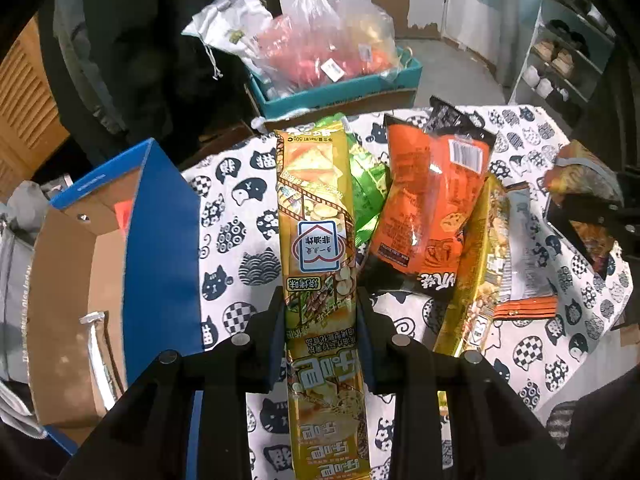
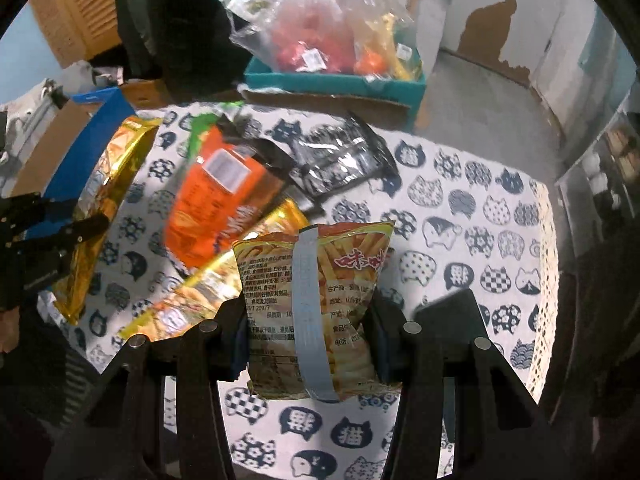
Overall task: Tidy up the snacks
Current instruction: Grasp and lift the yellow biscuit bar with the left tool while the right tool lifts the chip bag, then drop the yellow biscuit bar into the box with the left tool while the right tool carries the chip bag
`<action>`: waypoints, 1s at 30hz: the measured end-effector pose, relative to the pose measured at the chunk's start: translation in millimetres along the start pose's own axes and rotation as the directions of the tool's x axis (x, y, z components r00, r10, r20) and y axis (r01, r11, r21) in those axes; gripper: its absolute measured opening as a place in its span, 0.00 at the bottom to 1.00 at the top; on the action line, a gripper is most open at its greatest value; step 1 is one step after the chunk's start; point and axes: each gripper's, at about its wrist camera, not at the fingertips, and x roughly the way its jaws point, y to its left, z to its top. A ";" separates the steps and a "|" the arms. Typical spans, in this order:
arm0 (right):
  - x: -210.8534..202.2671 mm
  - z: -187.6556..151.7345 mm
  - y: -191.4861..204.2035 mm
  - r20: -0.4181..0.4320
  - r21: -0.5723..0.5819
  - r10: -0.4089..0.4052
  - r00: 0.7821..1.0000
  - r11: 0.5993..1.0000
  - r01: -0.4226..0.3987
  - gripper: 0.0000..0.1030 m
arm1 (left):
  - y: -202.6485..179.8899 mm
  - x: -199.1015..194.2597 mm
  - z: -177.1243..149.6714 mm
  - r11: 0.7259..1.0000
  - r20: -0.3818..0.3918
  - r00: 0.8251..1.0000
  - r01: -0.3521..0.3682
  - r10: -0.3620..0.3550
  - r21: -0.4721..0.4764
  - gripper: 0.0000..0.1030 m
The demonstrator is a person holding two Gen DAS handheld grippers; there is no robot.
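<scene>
The left gripper [image 1: 320,304] clamps a long yellow-gold foil snack packet [image 1: 316,216], lifted above the cat-print tablecloth [image 1: 236,216]. The right gripper [image 2: 308,312] pinches a small orange french-fry crisp bag [image 2: 320,280]. An orange packet [image 1: 428,200] lies on the cloth; a blue cardboard box [image 1: 160,240] stands left.

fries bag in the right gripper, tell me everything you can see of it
The fries bag is a small glossy foil pouch printed with french fries, red characters and a block of small text, with a pale blue band down its middle. It looks puffed and a little crumpled. The right gripper is shut on its lower half, one pad on each side, holding it upright above the cat-print cloth. Nothing else touches it.
</scene>
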 end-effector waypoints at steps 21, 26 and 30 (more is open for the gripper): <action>-26.3 38.6 74.9 0.090 -0.096 0.071 0.993 0.993 -0.063 0.46 | 43.4 -70.6 -2.2 0.999 0.169 0.985 -0.036 0.040 -0.026 0.30; -25.5 47.4 90.8 0.096 -0.110 0.082 0.992 0.991 -0.071 0.46 | 60.0 -79.1 -6.3 0.997 0.189 0.980 -0.051 0.061 -0.054 0.30; -22.3 54.5 104.3 0.089 -0.123 0.095 0.992 0.989 -0.083 0.46 | 76.9 -85.8 -9.3 0.994 0.207 0.974 -0.074 0.089 -0.078 0.30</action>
